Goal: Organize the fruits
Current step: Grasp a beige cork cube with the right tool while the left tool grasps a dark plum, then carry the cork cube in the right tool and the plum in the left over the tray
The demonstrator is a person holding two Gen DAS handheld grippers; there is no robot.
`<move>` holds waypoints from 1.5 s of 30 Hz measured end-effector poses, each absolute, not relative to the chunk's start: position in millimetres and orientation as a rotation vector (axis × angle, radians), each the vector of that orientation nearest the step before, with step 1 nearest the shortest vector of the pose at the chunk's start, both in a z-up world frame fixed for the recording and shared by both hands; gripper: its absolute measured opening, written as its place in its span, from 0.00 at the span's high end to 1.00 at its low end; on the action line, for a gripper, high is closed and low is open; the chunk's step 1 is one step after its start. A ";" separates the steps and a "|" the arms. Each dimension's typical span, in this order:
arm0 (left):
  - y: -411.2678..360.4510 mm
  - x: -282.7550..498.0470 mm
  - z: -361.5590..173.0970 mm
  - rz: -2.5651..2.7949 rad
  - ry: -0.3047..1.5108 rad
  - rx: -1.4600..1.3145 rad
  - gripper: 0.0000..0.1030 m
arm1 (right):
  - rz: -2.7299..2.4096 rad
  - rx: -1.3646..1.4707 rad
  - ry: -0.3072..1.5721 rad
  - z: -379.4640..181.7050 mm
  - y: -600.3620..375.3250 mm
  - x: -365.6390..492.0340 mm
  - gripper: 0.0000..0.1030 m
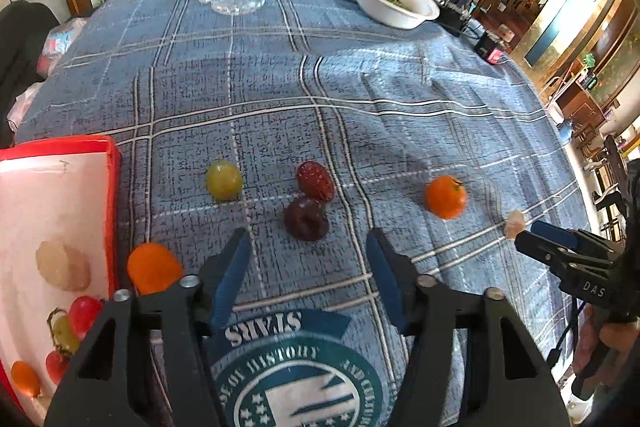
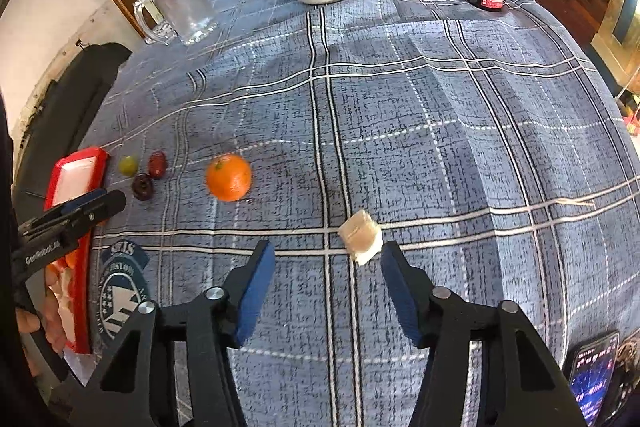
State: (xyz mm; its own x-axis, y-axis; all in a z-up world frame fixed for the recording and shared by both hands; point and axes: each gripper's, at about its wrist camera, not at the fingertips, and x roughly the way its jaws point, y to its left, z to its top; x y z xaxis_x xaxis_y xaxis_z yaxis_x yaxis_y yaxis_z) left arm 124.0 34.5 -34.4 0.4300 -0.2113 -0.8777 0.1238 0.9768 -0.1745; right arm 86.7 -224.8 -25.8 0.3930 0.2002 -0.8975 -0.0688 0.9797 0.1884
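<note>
**Loose fruit awaits sorting as two grippers hover**

Both tools hang wide open and empty above the blue plaid surface [image 2: 400,107]. The right hand-held gripper [image 2: 328,267] frames a pale cube of fruit [image 2: 360,237], which lies just beside its right finger, not yet clamped. The left hand-held gripper [image 1: 308,251] points toward a dark plum-like fruit [image 1: 306,219] that touches a red date [image 1: 315,181]; a green grape [image 1: 224,179] and a small orange [image 1: 445,196] lie apart on either side. Another orange fruit [image 1: 154,267] sits just beside the red-rimmed tray [image 1: 114,187], which already holds several pieces.

The step in hand appears to be the pickup of the cube; the next move likely calls for centring it between the fingers, closing gently, then carrying it to the tray. The tray is cut off by the frame and partly hidden behind the left tool, so its contents cannot be fully counted. The cube's kind is hard to make out.
</note>
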 end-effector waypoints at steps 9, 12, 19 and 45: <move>26.1 139.6 -56.3 -0.218 1.152 -0.054 0.73 | 0.141 0.100 1.195 -42.8 -224.8 100.6 0.52; 21.9 139.8 -56.5 -0.216 1.140 -0.040 0.76 | 0.128 0.087 1.209 -48.6 -224.4 104.5 0.61; 28.5 133.9 -51.8 -0.227 1.122 -0.077 0.76 | 0.126 0.085 1.189 -45.8 -225.9 106.7 0.74; 136.9 70.1 0.0 -0.095 1.007 -0.263 0.76 | 0.472 -0.022 1.097 0.0 -80.3 97.8 0.75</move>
State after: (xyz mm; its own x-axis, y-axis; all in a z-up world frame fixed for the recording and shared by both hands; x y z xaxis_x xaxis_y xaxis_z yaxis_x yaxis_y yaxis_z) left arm 70.1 136.9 0.0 0.5337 -0.1997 -0.8218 -0.0421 0.9642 -0.2617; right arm 97.8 -80.3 0.0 0.3675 0.3567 -0.8589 -0.3778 0.9011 0.2126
